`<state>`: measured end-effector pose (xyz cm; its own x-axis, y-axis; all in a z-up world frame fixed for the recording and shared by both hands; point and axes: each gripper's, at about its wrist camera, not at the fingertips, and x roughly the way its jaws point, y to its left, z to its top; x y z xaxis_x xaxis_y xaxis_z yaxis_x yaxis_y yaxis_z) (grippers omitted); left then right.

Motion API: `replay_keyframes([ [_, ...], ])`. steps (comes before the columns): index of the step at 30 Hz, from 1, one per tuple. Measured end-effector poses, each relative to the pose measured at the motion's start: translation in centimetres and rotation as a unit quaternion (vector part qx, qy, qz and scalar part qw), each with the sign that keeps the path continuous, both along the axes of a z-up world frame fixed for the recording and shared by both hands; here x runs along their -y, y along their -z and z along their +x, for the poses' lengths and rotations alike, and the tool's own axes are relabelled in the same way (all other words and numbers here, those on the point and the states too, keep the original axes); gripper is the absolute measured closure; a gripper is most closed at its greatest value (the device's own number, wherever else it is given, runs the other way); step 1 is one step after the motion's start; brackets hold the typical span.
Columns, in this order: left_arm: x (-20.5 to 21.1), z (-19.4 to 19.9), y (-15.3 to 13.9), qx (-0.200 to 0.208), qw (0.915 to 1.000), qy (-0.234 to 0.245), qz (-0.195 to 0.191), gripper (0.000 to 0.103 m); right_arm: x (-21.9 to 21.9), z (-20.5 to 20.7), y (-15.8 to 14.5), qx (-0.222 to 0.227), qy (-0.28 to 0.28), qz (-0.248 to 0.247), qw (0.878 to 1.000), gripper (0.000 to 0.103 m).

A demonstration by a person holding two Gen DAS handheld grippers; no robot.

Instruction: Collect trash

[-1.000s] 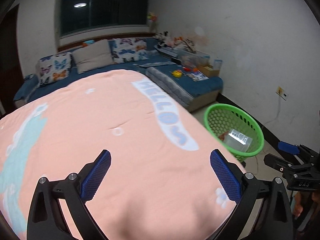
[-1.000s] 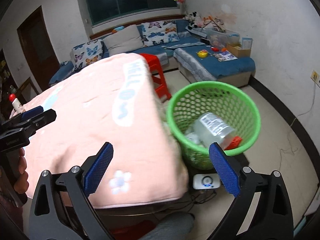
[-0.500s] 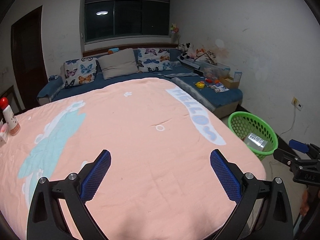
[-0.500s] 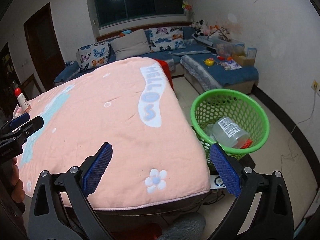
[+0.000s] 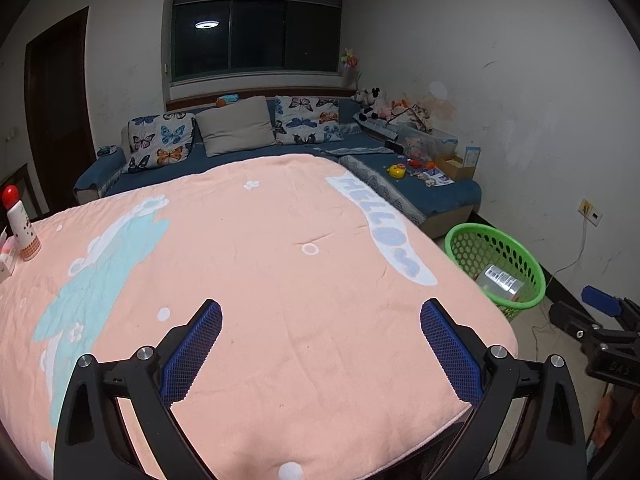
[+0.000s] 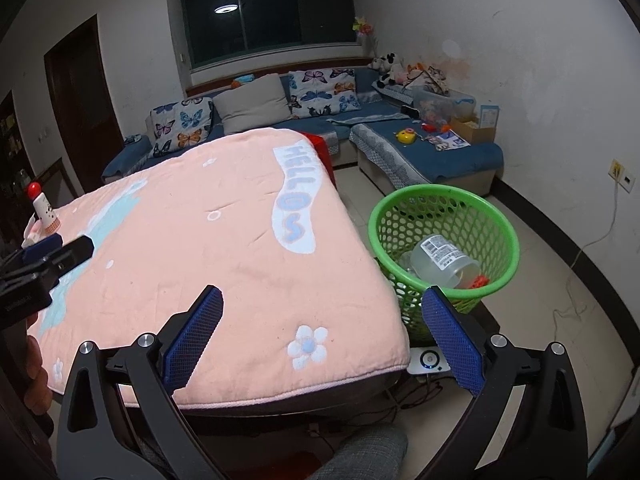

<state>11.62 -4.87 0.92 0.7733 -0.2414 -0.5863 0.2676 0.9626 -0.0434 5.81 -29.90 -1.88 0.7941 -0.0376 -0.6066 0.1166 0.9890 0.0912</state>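
Note:
A green mesh basket [image 6: 496,216] stands on the floor right of the table; it also shows in the left wrist view [image 5: 532,264]. Inside it lie a clear plastic bottle [image 6: 446,258] with a white label, also seen from the left [image 5: 500,280], and a small red piece [image 6: 478,280]. My left gripper [image 5: 320,344] is open and empty above the pink tablecloth [image 5: 260,280]. My right gripper [image 6: 322,330] is open and empty over the table's near right corner, close to the basket.
A white bottle with a red cap [image 5: 20,224] stands at the table's left edge. A blue sofa [image 5: 440,196] with cushions and toys lines the back and right walls. A white device [image 6: 428,360] and cables lie on the floor under the table's corner.
Both grippers have drawn back and up from the basket. More of the table and room is in view. Both stayed open and empty.

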Motion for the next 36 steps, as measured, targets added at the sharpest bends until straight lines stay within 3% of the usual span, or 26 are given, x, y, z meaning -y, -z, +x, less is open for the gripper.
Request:
replay_keyframes([
  [6,0.3,-0.4,0.8,-0.014,0.9999,-0.006,0.006,0.007,0.0,-0.5,0.1,0.0,0.0,0.0,1.0,0.004],
  [36,0.0,-1.5,0.3,0.004,0.9995,-0.026,0.019,0.007,-0.3,-1.6,-0.3,0.008,0.006,-0.009,1.0,0.004],
])
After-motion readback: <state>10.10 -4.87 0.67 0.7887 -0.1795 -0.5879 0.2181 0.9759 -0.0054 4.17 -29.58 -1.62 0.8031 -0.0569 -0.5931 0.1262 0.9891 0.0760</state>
